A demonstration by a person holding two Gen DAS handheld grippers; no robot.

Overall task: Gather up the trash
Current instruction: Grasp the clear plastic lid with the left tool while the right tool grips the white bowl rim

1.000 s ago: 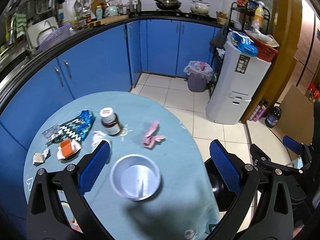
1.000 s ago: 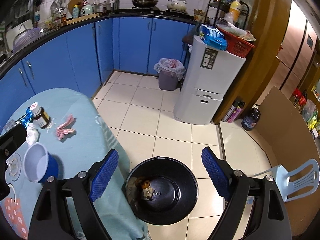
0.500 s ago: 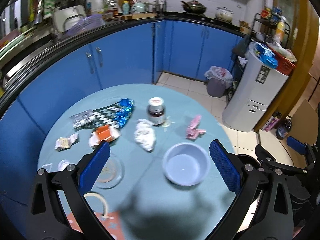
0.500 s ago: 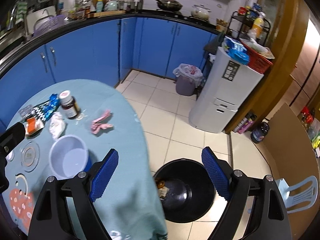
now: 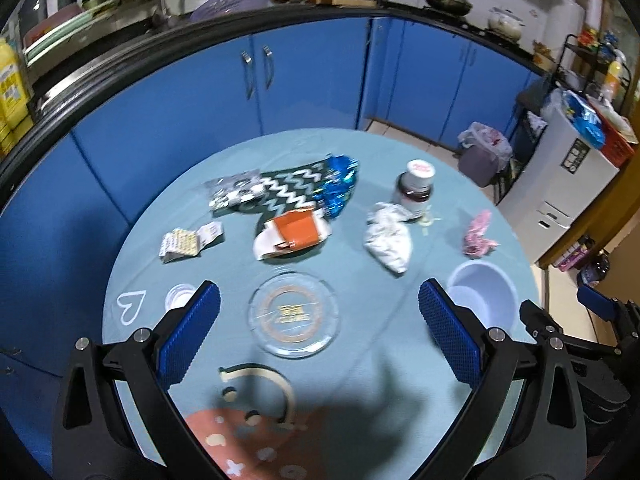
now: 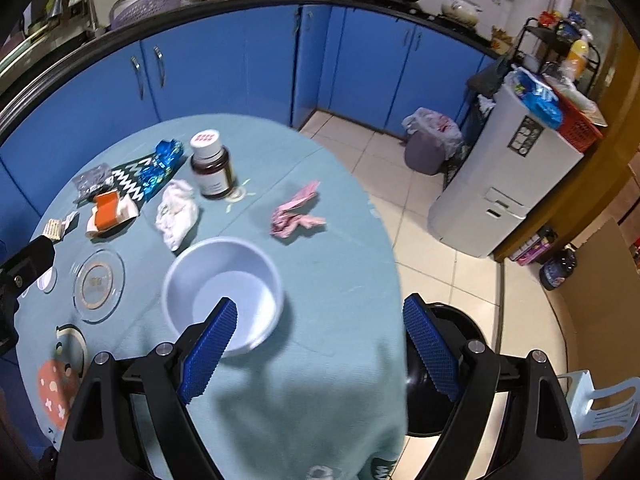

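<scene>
Blue kitchen cabinets curve behind a round bench (image 5: 400, 364) draped in teal cloth, where litter lies scattered. A crumpled white tissue (image 5: 388, 236) sits at about 1 o'clock of a glass ashtray (image 5: 294, 316), just beside a brown pill bottle (image 5: 414, 192) with a white cap. A twisted pink wrapper (image 6: 296, 216) lies apart near the bench's 3 o'clock edge. At 12 o'clock of the ashtray rests an orange-and-white torn carton (image 5: 292, 234), and beyond it a shiny blue foil wrapper (image 5: 338, 186) on a dark zigzag-patterned packet (image 5: 288, 192). A small yellow-dotted packet (image 5: 186, 242) lies at 10 o'clock. The left gripper (image 5: 318, 338) hangs wide and empty over the ashtray. The right gripper (image 6: 320, 348) is likewise spread wide with nothing between its blue pads, poised beside a pale empty bowl (image 6: 224, 296). A black bin (image 6: 444, 372) stands on the tiled floor below the bench's edge.
</scene>
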